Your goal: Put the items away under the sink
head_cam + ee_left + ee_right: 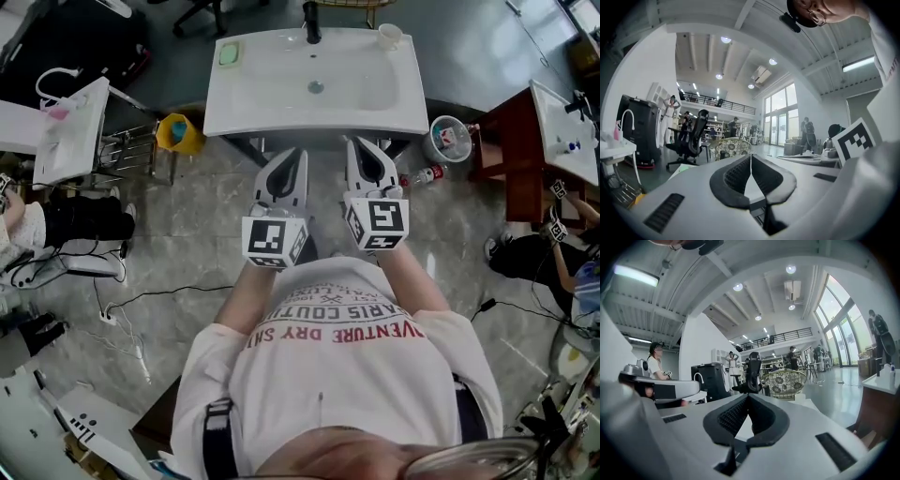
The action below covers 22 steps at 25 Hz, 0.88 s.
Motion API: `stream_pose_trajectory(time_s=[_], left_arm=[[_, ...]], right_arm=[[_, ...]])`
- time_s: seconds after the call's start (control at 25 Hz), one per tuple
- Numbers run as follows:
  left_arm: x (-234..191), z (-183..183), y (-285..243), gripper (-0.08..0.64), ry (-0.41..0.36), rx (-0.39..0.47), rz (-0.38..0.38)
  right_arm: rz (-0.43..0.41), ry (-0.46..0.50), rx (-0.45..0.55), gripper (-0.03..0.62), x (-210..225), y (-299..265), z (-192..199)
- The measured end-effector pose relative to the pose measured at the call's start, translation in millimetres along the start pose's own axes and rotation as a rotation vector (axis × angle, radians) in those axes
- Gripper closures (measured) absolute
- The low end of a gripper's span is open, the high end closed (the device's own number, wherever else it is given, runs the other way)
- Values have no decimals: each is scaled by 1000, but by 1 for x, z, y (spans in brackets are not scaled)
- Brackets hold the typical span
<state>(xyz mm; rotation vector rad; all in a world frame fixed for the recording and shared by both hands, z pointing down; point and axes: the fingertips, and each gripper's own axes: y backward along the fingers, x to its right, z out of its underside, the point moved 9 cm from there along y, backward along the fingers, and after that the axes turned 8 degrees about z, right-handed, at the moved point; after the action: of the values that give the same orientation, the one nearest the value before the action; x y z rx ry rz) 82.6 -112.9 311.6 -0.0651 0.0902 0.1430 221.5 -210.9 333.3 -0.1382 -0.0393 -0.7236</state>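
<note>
Printed white T-shirt (337,375) fills the foreground, forearms reaching toward the white rectangular washbasin (272,103). A small green oblong block (229,54) and a white cup (389,36) sit at its back corners. A red-labelled plastic bottle (429,175) lies on the floor near the right gripper (370,155), well apart from the left gripper (292,159). Both tongs are closed on nothing, tips by the basin's front edge.
</note>
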Motion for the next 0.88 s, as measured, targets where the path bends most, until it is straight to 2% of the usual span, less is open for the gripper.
stream_pose_trajectory(time_s=[0.2, 0.36, 0.56, 0.88], left_arm=[[-3, -24, 8, 532, -50, 42, -4], [-16, -28, 8, 532, -43, 33, -27], [-18, -33, 11, 532, -42, 62, -28], [-20, -32, 10, 532, -59, 24, -54]], right_arm=[[-3, 10, 59, 568, -6, 7, -23], [6, 15, 67, 568, -5, 5, -30], [9, 26, 64, 568, -7, 5, -32], [22, 46, 48, 568, -5, 6, -32]])
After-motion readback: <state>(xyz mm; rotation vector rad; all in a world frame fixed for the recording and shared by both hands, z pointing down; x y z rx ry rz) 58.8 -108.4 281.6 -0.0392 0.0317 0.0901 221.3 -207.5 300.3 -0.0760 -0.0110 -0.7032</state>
